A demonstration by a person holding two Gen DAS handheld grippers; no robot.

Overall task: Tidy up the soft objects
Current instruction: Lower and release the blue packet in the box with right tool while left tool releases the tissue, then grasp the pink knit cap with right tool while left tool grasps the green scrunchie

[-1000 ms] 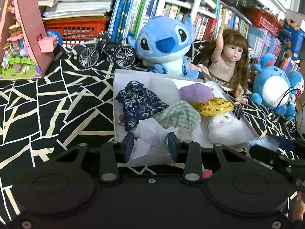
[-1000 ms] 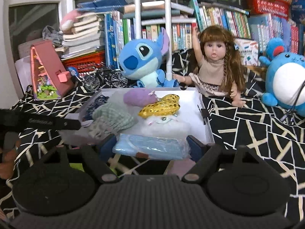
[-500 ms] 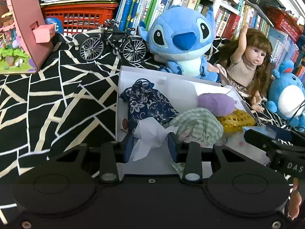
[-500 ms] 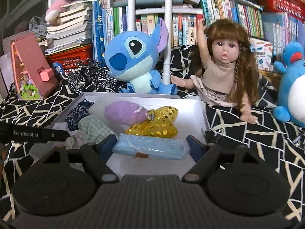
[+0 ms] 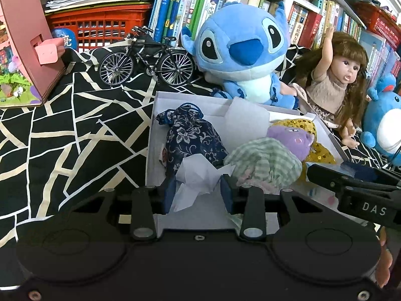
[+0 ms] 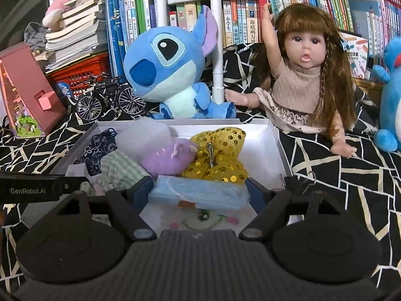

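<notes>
A white box (image 5: 151, 135) (image 6: 277, 148) lies on the patterned cloth, holding a navy floral pouch (image 5: 193, 138) (image 6: 96, 148), a green checked cloth (image 5: 265, 160) (image 6: 120, 168), a purple plush (image 5: 290, 139) (image 6: 168, 158) and a gold sequin piece (image 5: 318, 150) (image 6: 220, 155). My left gripper (image 5: 199, 192) is shut on a crumpled white tissue (image 5: 195, 178) over the box's near left part. My right gripper (image 6: 199, 192) is shut on a pack of blue face masks (image 6: 200, 193), held above a white plush face (image 6: 200, 219) at the box's near edge.
Behind the box sit a blue Stitch plush (image 5: 240, 47) (image 6: 170, 67), a long-haired doll (image 5: 338, 80) (image 6: 305, 75) and another blue plush (image 5: 383, 123) (image 6: 391, 95). A model bicycle (image 5: 147, 60), a red crate (image 5: 100, 27), a pink toy house (image 5: 22, 50) and bookshelves stand at the back.
Both grippers have moved forward over the box, keeping the tissue and the mask pack. The toys behind now look larger and closer.
</notes>
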